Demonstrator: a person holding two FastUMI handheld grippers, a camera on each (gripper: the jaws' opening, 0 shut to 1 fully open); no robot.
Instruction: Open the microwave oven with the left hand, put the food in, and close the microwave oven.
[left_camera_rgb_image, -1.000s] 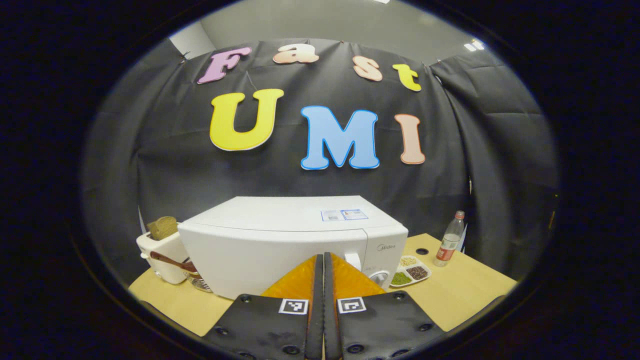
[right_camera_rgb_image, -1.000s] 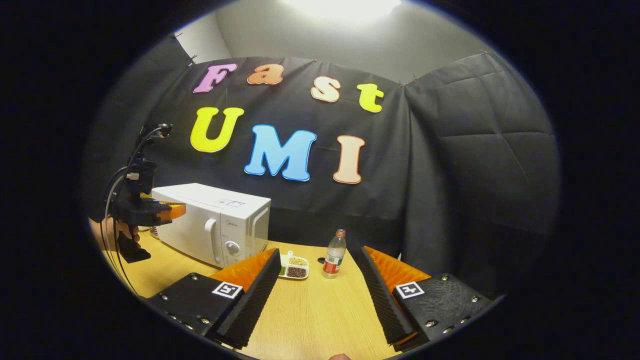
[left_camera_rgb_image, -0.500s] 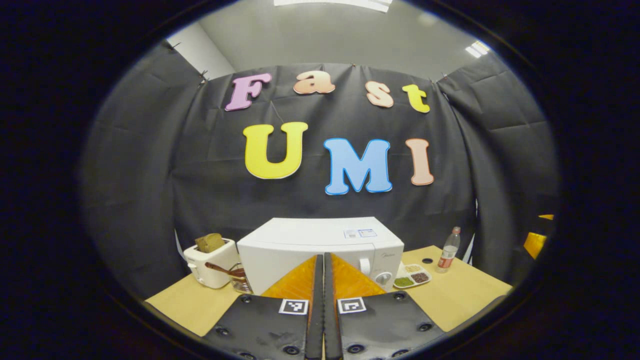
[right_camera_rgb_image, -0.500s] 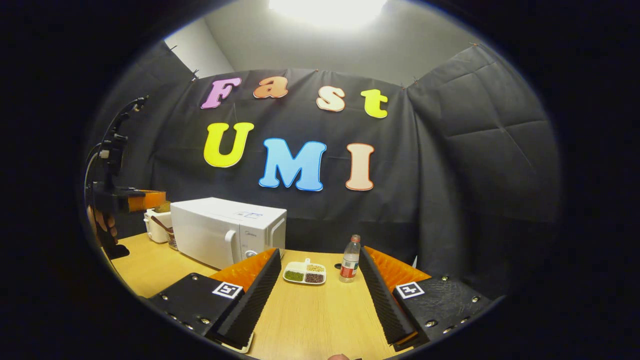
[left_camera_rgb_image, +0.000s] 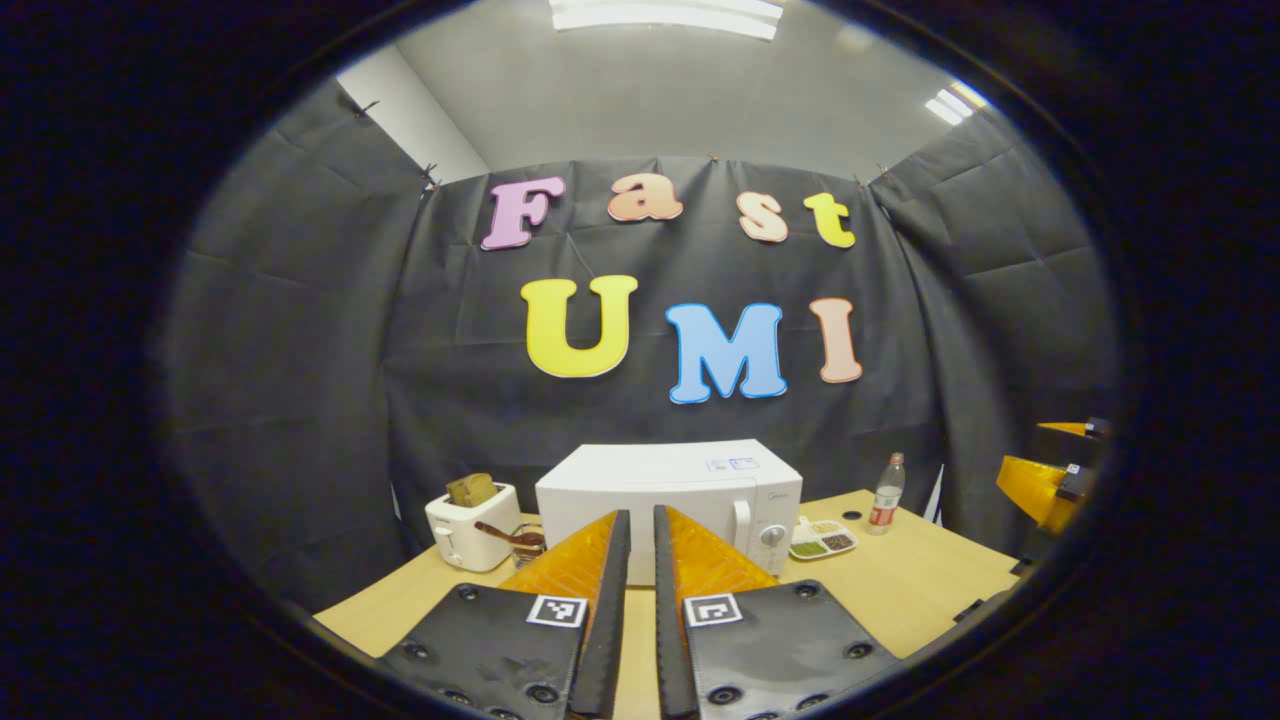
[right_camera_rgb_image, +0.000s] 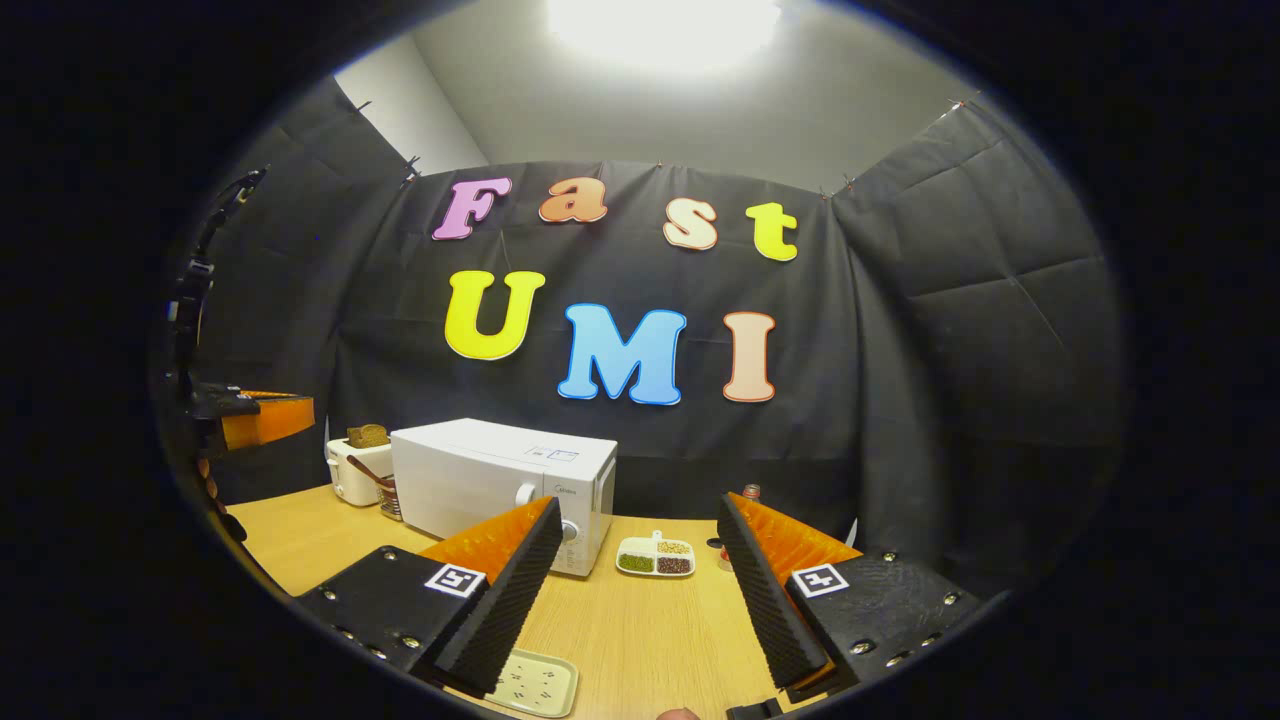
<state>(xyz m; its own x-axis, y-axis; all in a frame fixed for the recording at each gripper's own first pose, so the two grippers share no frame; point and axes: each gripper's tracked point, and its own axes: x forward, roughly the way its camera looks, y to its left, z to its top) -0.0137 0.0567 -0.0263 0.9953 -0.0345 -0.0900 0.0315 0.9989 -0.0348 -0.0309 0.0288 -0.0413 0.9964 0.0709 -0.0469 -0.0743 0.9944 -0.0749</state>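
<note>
- Left gripper view: the left gripper now shows a narrow gap between its fingers, where a second ago they lay pressed together; it holds nothing.
- The microwave oven stands dead ahead of that gripper, beyond the fingertips, on the wooden table. It appears smaller and farther off than a second ago, so the gripper has drawn back from it.
- The oven door is closed. The door handle and the control dial sit ahead and slightly to the right of the fingertips.
- The food tray, a divided dish of grains, lies ahead and to the right, just beside the oven, outside it. A bottle stands farther right. A toaster stands ahead and to the left.
- Right gripper view: the right gripper is spread wide and empty. The food tray lies ahead between its fingers, well beyond them. A pale tray lies on the table near its inner finger.
- The left gripper shows far to the side in this view, raised above the table.
- Judgement: both tools have retreated, the door is shut and the food is still outside, so opening has not begun; the left gripper must re-approach the handle.
- Writing: a small brand mark sits above the dial and a sticker on the oven top; both too small to read. Square printed markers sit on both grippers.
</note>
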